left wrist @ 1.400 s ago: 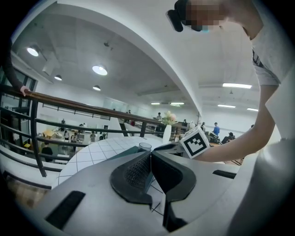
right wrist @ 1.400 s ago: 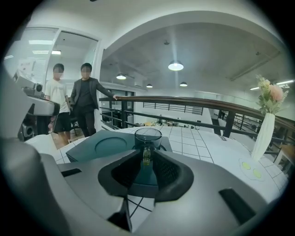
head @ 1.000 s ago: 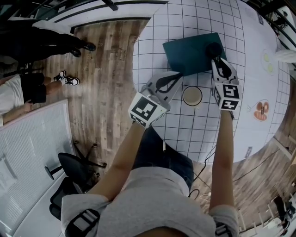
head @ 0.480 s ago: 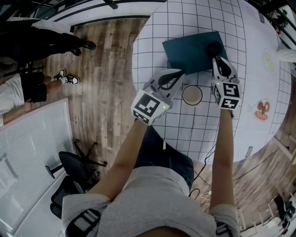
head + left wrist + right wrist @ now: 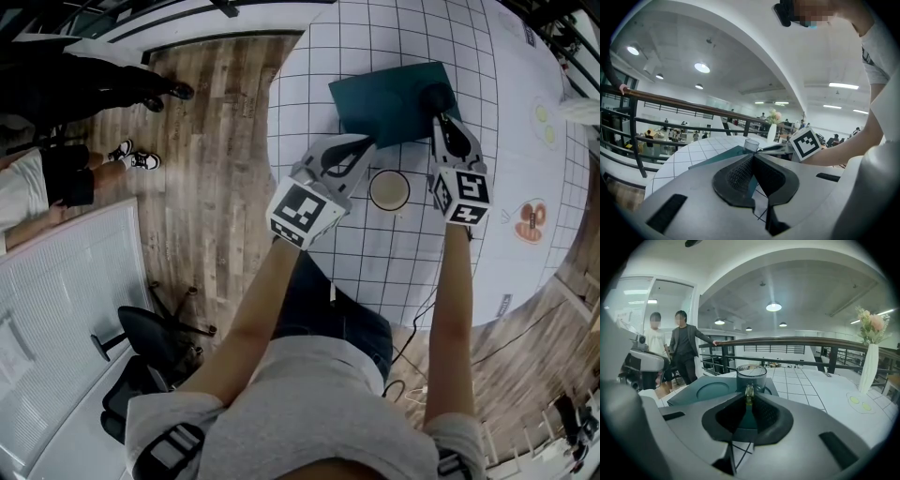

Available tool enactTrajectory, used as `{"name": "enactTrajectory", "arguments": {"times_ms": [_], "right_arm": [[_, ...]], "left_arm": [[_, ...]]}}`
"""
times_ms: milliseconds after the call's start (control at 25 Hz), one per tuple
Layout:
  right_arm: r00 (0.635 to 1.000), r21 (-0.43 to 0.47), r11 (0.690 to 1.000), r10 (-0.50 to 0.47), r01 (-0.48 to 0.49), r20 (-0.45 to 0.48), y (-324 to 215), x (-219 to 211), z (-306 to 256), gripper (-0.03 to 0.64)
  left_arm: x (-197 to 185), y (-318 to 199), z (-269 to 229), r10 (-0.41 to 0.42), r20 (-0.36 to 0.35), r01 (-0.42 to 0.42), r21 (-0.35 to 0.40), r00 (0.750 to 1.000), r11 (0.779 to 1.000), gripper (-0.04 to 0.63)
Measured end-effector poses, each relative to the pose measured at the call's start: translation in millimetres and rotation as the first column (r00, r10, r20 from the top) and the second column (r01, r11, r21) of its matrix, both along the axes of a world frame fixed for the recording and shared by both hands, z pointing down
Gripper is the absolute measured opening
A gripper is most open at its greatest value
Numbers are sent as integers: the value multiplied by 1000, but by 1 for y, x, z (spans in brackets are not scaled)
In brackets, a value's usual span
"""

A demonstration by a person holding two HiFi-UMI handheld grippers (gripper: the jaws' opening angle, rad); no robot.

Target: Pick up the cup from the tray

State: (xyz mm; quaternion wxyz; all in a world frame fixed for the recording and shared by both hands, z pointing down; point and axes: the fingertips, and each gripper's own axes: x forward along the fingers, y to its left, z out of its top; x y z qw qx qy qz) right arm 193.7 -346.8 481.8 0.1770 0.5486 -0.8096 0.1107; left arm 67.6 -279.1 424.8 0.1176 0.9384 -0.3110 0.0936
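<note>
Standing at the near right corner of a teal tray (image 5: 701, 394), the cup (image 5: 751, 373) looks light, rigid and breakable, its smooth wall probably slippery, so the small handle (image 5: 748, 391) that faces the person seems the surest place to take hold. It is clear glass, straight-sided and round-rimmed, and appears empty. The right claw (image 5: 748, 399) has its jaws drawn together on that handle, with the cup's base apparently resting on the tray (whether it has lifted clear cannot be told). The left claw (image 5: 752, 157) is closed on nothing, its tips met, and hovers at the tray's near left corner. Between the two claws, a second, pale-lined mug (image 5: 389, 192) sits on the white gridded table (image 5: 394, 253), off the tray. A white vase (image 5: 868, 369) of flowers stands farther off, to the right.
</note>
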Motion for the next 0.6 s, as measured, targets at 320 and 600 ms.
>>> {"name": "enactTrajectory", "arguments": {"times_ms": [320, 600], "right_arm": [[1000, 81, 997, 20, -21, 2, 25, 15, -46, 38], [998, 86, 994, 62, -61, -10, 74, 39, -53, 38]], "left_arm": [[4, 5, -13, 7, -24, -7, 13, 1000, 1000, 9], [14, 16, -22, 21, -48, -20, 21, 999, 1000, 9]]}}
